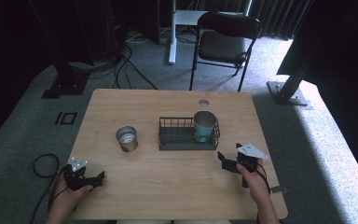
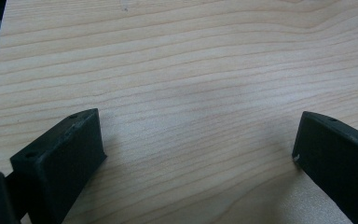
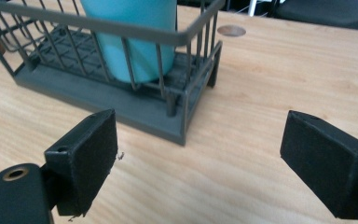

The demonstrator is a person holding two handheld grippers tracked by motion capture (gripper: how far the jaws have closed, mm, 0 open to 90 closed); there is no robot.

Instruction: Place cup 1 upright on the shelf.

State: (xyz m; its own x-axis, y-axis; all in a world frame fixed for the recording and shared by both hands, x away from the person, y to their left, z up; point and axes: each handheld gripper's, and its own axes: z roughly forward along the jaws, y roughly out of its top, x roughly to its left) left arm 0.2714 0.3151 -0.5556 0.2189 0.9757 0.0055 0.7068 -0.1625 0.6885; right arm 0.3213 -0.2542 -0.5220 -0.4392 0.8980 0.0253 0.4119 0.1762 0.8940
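Two cups in play, one of them apparently already dealt with. Standing upright inside the dark wire basket [image 1: 188,135], at its end nearest the right gripper [image 1: 229,157]: the teal cup [image 1: 204,125]. Sitting loose on the wooden worktop [image 1: 168,186], ahead of the left gripper [image 1: 94,179] and just beside the basket's far end from the right gripper: the steel cup [image 1: 127,138], open mouth up, touching nothing.

Hovering low over the worktop [image 2: 191,70], jaws spread wide, gripping nothing: the left gripper [image 2: 196,154], bare wood grain between its pads. Likewise gaping wide and holding nothing: the right gripper [image 3: 198,158], aiming at the near corner of the wire basket [image 3: 121,100], the teal cup [image 3: 135,37] showing behind the bars just ahead.

Judging from the layout: probably loading cups into the basket, roughly halfway through. Done, seemingly: teal cup seated in the basket. Left, seemingly: closing the left gripper on the steel cup, lifting it, setting it into the free half of the basket beside the teal one. Plenty of room there, as far as the high view tells. Neither gripper yet reaching for anything; both waiting near the worktop's front edge.
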